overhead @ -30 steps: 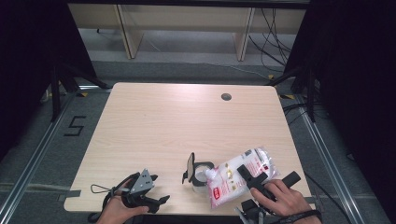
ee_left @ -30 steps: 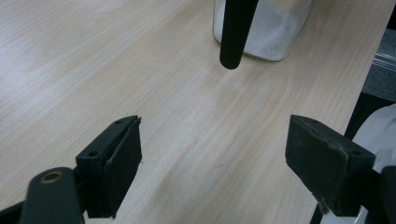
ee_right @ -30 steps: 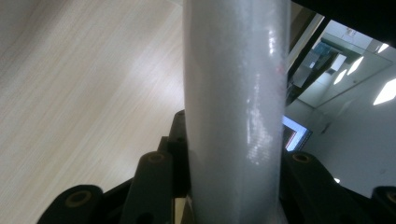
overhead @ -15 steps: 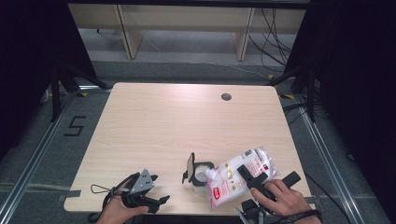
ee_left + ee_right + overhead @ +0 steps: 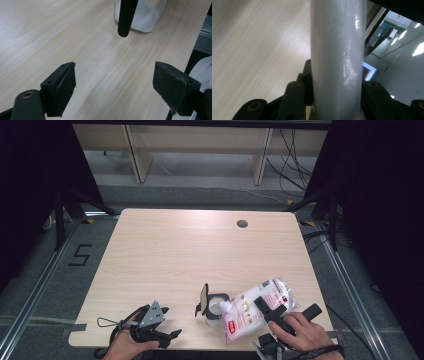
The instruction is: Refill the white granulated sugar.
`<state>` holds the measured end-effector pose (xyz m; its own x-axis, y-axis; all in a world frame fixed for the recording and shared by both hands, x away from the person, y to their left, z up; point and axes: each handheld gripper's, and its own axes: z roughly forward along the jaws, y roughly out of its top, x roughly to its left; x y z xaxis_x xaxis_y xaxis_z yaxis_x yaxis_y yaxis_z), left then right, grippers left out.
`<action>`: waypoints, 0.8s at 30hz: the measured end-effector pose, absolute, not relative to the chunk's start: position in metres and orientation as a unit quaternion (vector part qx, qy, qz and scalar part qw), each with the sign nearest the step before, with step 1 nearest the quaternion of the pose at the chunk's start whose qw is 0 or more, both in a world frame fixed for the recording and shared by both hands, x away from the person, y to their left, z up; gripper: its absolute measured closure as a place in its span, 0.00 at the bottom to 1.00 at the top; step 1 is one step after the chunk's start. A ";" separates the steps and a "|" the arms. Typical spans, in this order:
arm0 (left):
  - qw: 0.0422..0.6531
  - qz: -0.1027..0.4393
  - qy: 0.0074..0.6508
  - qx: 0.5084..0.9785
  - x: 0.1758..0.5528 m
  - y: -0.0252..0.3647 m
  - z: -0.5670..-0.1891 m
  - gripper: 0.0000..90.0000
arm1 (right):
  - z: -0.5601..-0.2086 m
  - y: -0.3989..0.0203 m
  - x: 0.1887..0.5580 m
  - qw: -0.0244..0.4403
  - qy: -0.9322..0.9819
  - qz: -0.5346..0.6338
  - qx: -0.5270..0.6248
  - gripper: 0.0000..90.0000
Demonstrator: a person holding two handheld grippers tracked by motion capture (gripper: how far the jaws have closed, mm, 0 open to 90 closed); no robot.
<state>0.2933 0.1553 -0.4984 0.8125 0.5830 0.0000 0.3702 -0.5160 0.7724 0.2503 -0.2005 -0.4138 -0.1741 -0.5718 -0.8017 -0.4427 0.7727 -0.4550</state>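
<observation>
My right claw (image 5: 267, 309) grips the white plastic refill pouch (image 5: 255, 312) beside the clear open-lidded jar (image 5: 214, 306) near the pale wooden surface's (image 5: 190, 250) front edge, while my left claw (image 5: 167, 336) gapes empty.

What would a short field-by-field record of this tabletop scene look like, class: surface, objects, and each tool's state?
surface: light wood table
jar: clear, lid hinged open, white contents, near front edge
pouch: white refill bag, spout tilted at the jar mouth
right tool: shut on the pouch
left tool: open, holding nothing, left of the jar
</observation>
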 end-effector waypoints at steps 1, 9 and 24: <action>0.405 0.132 0.276 0.861 0.293 0.156 -0.498 0.20 | -0.414 -0.201 0.250 0.550 0.764 -0.059 -0.332 0.75; 0.404 0.133 0.273 0.863 0.294 0.156 -0.499 0.20 | -0.414 -0.200 0.250 0.550 0.764 -0.060 -0.332 0.75; 0.405 0.131 0.276 0.862 0.293 0.156 -0.498 0.20 | -0.416 -0.201 0.249 0.552 0.770 -0.054 -0.316 0.75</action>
<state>0.2935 0.1557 -0.4984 0.8138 0.5812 0.0029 0.3687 -0.5201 0.7704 0.2494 -0.2012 -0.4156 -0.1917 -0.5457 -0.8157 -0.4270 0.7947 -0.4314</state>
